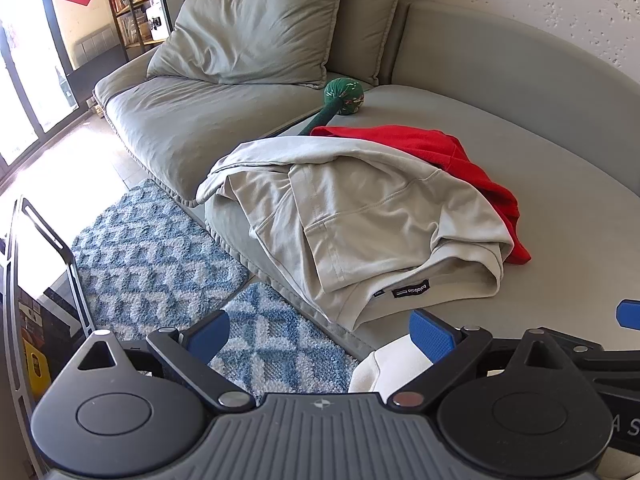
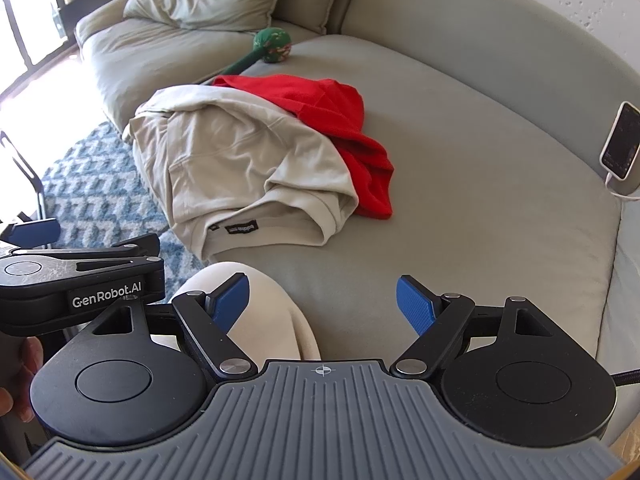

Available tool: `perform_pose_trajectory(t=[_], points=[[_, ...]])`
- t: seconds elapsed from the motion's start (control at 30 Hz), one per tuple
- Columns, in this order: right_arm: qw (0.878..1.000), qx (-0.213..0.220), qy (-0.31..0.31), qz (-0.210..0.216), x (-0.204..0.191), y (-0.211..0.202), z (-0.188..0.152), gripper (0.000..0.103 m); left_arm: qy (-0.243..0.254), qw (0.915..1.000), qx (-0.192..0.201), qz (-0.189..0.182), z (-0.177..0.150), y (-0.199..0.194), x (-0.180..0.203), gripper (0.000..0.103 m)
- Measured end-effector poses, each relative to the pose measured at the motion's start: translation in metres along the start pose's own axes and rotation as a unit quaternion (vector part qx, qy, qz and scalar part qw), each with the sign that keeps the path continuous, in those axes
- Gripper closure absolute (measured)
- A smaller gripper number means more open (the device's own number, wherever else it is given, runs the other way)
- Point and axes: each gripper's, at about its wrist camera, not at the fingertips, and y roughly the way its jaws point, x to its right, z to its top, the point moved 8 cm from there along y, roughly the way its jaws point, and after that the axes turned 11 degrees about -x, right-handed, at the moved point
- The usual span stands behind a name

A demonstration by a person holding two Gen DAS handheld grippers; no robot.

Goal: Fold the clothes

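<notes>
A crumpled beige garment (image 1: 360,216) with a black label lies on the grey sofa seat (image 1: 560,240), partly over a red garment (image 1: 472,160). Both also show in the right wrist view: the beige garment (image 2: 240,164) and the red garment (image 2: 340,120). My left gripper (image 1: 320,336) is open and empty, just short of the beige garment's near hem. My right gripper (image 2: 324,300) is open and empty, over the seat's front edge, near a white knee (image 2: 260,304). The left gripper's body (image 2: 80,276) shows at the left of the right wrist view.
A green stuffed toy (image 1: 344,96) lies behind the clothes. Large grey cushions (image 1: 256,28) lean at the sofa back. A blue patterned rug (image 1: 160,260) covers the floor left of the sofa. A phone (image 2: 620,140) leans at the sofa's right edge.
</notes>
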Motion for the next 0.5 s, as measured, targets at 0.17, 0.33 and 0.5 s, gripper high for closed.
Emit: perform_pose_trajectory(t=[0.17, 0.33, 0.5], points=[[1.000, 0.001, -0.003, -0.005, 0.0025, 0.0002, -0.0004, 0.021, 0.001, 1.0000, -0.001, 0.001, 0.0011, -0.0004, 0.0005, 0.007], [1.000, 0.001, -0.004, -0.005, 0.0014, 0.0007, 0.0023, 0.021, 0.002, 1.0000, -0.002, 0.000, 0.0022, -0.0003, 0.0006, 0.007], [1.000, 0.000, 0.000, 0.000, 0.0027, -0.0004, -0.0001, 0.021, 0.003, 1.0000, -0.001, 0.000, 0.0005, 0.0002, 0.0005, 0.007]])
